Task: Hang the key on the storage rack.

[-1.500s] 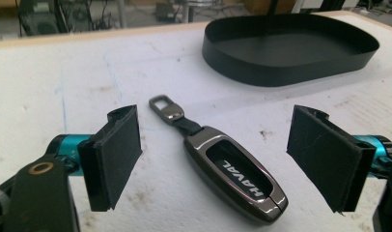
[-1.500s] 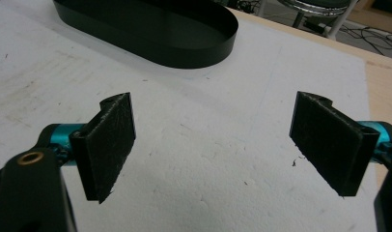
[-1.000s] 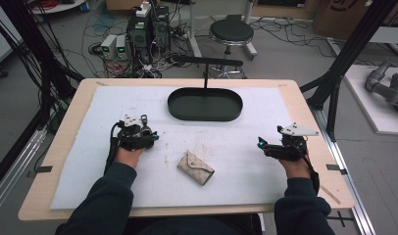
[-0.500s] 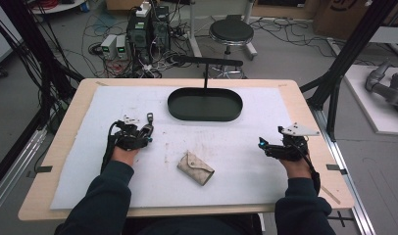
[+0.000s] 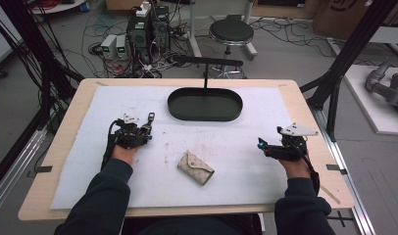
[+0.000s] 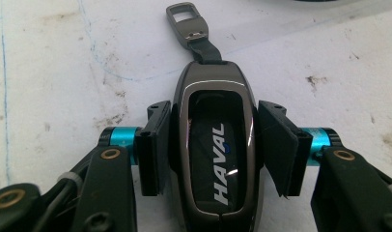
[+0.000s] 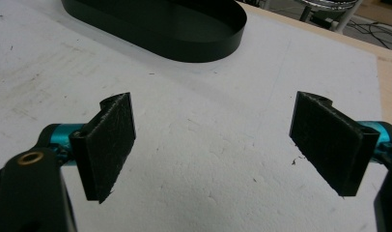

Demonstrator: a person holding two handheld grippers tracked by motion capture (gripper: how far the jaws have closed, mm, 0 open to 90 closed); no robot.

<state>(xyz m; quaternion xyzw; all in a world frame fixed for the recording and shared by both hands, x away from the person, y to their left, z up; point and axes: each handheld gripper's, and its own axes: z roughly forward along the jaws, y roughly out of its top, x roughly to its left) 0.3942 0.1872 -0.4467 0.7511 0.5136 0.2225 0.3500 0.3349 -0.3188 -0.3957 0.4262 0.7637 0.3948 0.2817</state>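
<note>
My left gripper (image 6: 216, 145) clamped on car key fob (image 6: 216, 150), pads (image 6: 153, 147) pressing both flanks; jaws just closed onto it. Fob glossy dark, HAVAL lettering facing up, metal loop pointing away from me, over white mat (image 5: 236, 142) on left part of table. My right gripper (image 7: 213, 145) wide apart, nothing between pads, hovering over mat at right side. Beige pouch (image 5: 195, 167) lying between my hands, nearer me. Black oval tray (image 5: 205, 104) farther back, centre.
</note>
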